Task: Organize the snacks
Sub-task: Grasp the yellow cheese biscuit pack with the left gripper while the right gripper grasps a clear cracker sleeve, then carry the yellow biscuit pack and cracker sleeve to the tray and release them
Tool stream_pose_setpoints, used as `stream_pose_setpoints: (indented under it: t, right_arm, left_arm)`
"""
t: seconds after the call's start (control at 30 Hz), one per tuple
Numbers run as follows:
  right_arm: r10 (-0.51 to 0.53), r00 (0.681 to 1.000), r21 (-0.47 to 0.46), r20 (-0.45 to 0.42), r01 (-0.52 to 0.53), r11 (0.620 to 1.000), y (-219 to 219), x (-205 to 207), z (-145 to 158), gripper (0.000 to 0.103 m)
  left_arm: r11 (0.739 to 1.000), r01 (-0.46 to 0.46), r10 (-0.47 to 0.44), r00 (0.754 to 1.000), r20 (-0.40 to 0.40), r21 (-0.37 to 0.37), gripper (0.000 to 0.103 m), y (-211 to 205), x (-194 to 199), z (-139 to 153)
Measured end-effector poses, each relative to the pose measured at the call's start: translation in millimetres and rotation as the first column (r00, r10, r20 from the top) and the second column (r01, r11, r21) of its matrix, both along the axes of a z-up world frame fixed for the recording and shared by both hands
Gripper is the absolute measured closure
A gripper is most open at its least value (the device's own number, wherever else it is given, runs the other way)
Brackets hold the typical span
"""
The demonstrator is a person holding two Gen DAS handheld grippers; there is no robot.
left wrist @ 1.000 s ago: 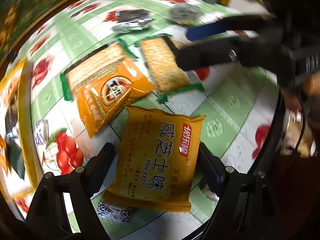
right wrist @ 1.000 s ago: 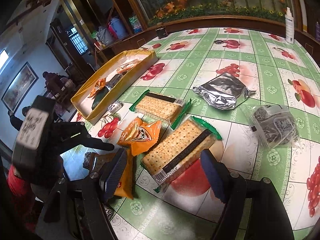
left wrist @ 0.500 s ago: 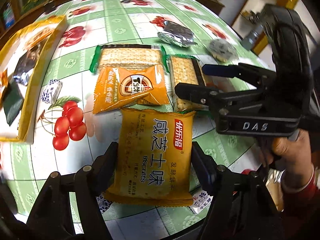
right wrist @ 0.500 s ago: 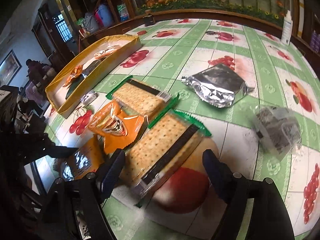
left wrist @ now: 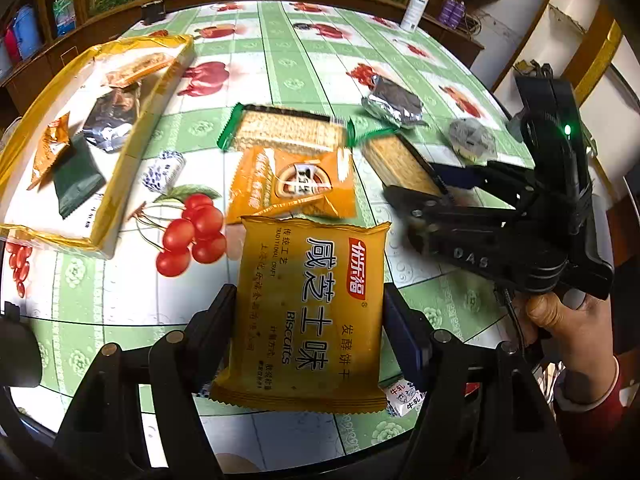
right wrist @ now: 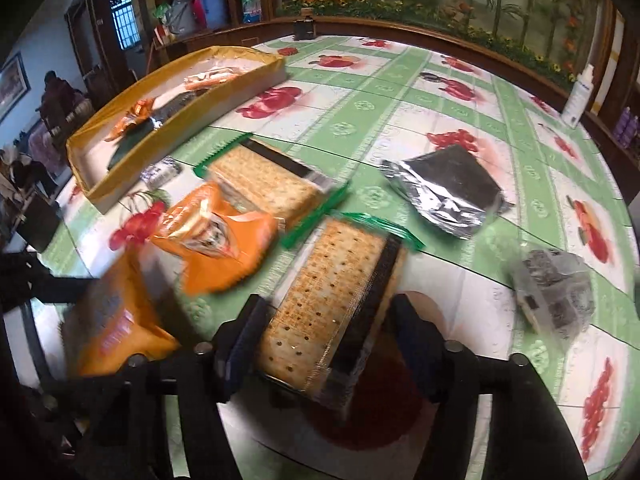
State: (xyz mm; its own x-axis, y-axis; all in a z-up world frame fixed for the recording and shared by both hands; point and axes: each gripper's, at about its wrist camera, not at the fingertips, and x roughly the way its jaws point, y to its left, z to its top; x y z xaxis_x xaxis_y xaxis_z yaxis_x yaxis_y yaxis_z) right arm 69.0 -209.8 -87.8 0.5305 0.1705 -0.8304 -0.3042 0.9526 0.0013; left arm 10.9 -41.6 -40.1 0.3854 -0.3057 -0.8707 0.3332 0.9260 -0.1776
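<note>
Left gripper clamps the yellow biscuit pack, lower centre. Right gripper, jaws just closing, straddles the cracker pack; seat both pads before lifting towards the tray, upper left.

Both grippers are matte black plastic with silver screws and dark blue finger pads, the right gripper marked "DAS", lit by a green lamp and trailing a thin black cable past a red sleeve with a white cuff.
</note>
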Motion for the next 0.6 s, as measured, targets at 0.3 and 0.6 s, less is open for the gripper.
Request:
stream_pose_setpoints:
  t: [0.3,0.6]
  right_arm:
    - [-0.046,0.999,0.123,0.026,0.042,0.992,-40,-7,14,0.056]
    - [0.033,0.997,0.368,0.074,-0.058,0.928,-23,-2,60,0.056]
  left_arm:
    - [0.994,-0.108,0.110,0.990,0.086,-0.028,0.033,22,8,26]
    - [0.955,-0.296,0.285,0.940,0.189,0.035,0.033,46,23,43]
